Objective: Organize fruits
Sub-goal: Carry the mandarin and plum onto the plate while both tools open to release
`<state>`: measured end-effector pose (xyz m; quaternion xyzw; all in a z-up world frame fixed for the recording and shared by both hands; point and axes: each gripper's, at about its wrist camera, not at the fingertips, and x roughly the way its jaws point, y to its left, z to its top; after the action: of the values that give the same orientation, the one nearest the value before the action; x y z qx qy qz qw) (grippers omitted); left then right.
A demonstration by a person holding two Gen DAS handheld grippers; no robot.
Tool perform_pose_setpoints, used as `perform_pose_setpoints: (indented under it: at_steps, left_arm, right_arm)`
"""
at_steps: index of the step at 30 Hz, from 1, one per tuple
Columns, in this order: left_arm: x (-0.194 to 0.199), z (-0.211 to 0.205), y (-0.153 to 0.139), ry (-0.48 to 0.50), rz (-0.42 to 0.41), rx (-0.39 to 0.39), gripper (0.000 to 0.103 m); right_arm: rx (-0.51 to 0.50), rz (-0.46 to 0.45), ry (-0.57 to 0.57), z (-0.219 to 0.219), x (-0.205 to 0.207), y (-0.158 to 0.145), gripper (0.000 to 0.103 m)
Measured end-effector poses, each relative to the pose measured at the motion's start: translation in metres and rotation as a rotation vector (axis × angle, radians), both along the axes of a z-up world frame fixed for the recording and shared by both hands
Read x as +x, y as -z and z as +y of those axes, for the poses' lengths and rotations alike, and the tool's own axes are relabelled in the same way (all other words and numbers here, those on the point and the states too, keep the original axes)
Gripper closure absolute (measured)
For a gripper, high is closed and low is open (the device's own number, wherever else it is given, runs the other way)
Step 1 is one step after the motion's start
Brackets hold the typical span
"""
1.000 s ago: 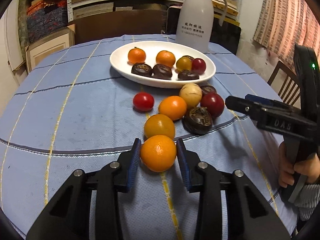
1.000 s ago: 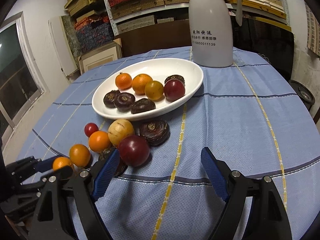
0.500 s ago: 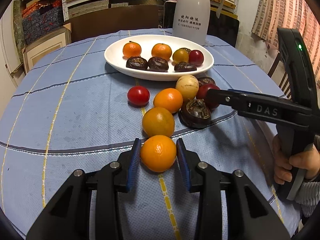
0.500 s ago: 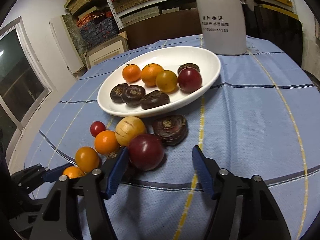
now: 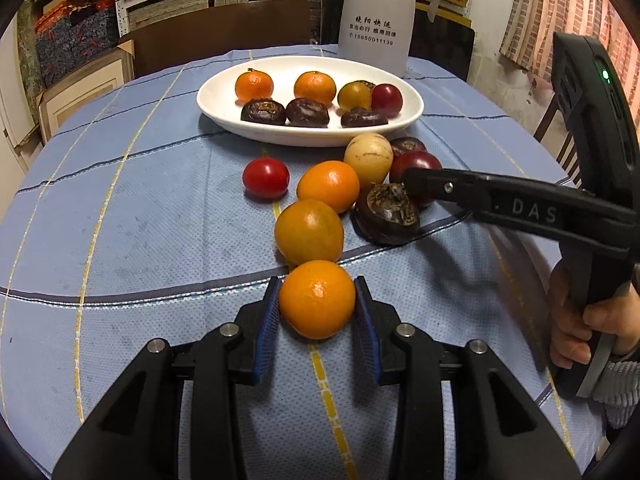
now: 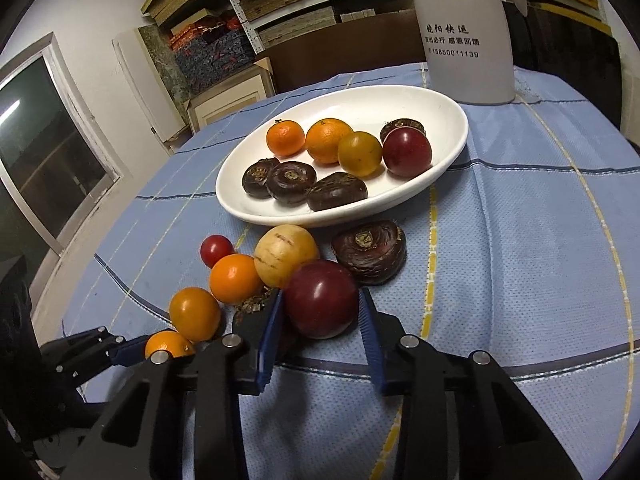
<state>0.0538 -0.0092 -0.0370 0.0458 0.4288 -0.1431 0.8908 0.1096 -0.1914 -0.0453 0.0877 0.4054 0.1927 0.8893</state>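
My left gripper (image 5: 316, 304) is shut on an orange mandarin (image 5: 317, 299) that rests on the blue tablecloth. My right gripper (image 6: 322, 312) has its jaws close around a dark red plum (image 6: 321, 299), the left pad touching it and a thin gap at the right pad. The plum also shows in the left wrist view (image 5: 416, 168). A white plate (image 6: 452, 112) beyond holds several mandarins, plums and dark water chestnuts. Loose fruit lies between plate and grippers: a pale yellow fruit (image 6: 286, 255), a red tomato (image 6: 216, 249), two orange fruits (image 6: 235, 278) and water chestnuts (image 6: 370, 251).
A white thermos jug (image 6: 464, 36) stands behind the plate. Shelves with boxes and a wooden chair back line the far wall. A window is at the left in the right wrist view. The table's right edge drops off near a chair (image 5: 560, 128).
My left gripper's jaws closed onto the mandarin. My right gripper moved forward to the dark red plum and narrowed its jaws around it.
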Motion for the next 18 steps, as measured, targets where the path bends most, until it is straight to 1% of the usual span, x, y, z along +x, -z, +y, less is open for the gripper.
perform_pose_setpoints:
  at_steps: [3,6,8,10,12,16,18]
  left_arm:
    - [-0.005,0.001,-0.007,-0.006,-0.039,-0.006,0.068]
    - [-0.007,0.005,-0.022,-0.007,-0.080,-0.037,0.068]
    - [0.000,0.007,-0.035,-0.010,-0.096,-0.048,0.068]
    - [0.012,0.008,-0.047,-0.020,-0.109,-0.045,0.068]
    - [0.033,0.008,-0.060,-0.037,-0.129,-0.031,0.068]
    - [0.074,0.006,-0.078,-0.078,-0.161,-0.019,0.068]
    - [0.098,0.003,-0.082,-0.094,-0.163,-0.024,0.068]
  right_arm:
    - [-0.002,-0.016,0.005,-0.004,-0.007,-0.004,0.065]
    - [0.000,-0.096,0.044,-0.015,-0.020,-0.021,0.065]
    - [0.019,-0.124,0.067,-0.024,-0.022,-0.029,0.065]
    - [0.025,-0.144,0.086,-0.030,-0.020,-0.039,0.065]
    - [0.027,-0.149,0.094,-0.036,-0.010,-0.048,0.065]
    - [0.003,-0.170,0.128,-0.044,0.023,-0.074,0.065]
    - [0.000,-0.176,0.141,-0.045,0.040,-0.080,0.065]
